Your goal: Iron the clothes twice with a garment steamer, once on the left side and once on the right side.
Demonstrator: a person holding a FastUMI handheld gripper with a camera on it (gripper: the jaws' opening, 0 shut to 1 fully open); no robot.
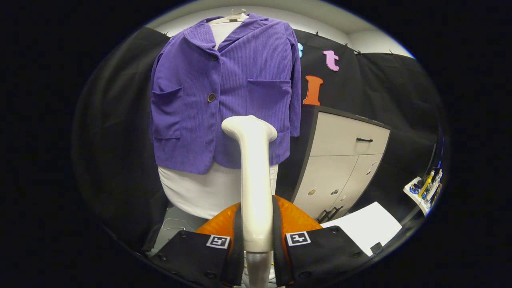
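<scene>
Over on the left hangs the purple jacket [224, 96], buttoned on a white dress form [208, 192] with a hanger [236, 15] poking out at the collar. It faces the camera squarely, a dark button [211, 97] at mid-front and patch pockets to either side of it.

Move to the middle and there is the garment steamer [254, 176], a white handle standing upright with its flared head just in front of the jacket's lower hem on the jacket's buttonhole side. Whether the head touches the cloth cannot be told from here. The gripper [256, 240] is clamped on that handle: both black fingers [280, 236] press against its sides, one on each flank, square markers showing on their upper faces. The tool points straight ahead and level at the garment, fingers side by side, the steamer rising between them. Behind the fingers swells an orange rounded object [296, 218], partly hidden by them.

Sliding right, a pale cabinet [344, 160] with a drawer and two doors stands near the jacket's sleeve edge. Below it, beyond the right finger, lies a white sheet [368, 230]. Far right, a small tray of coloured items [426, 186] sits well apart from everything, too small to make out.
</scene>
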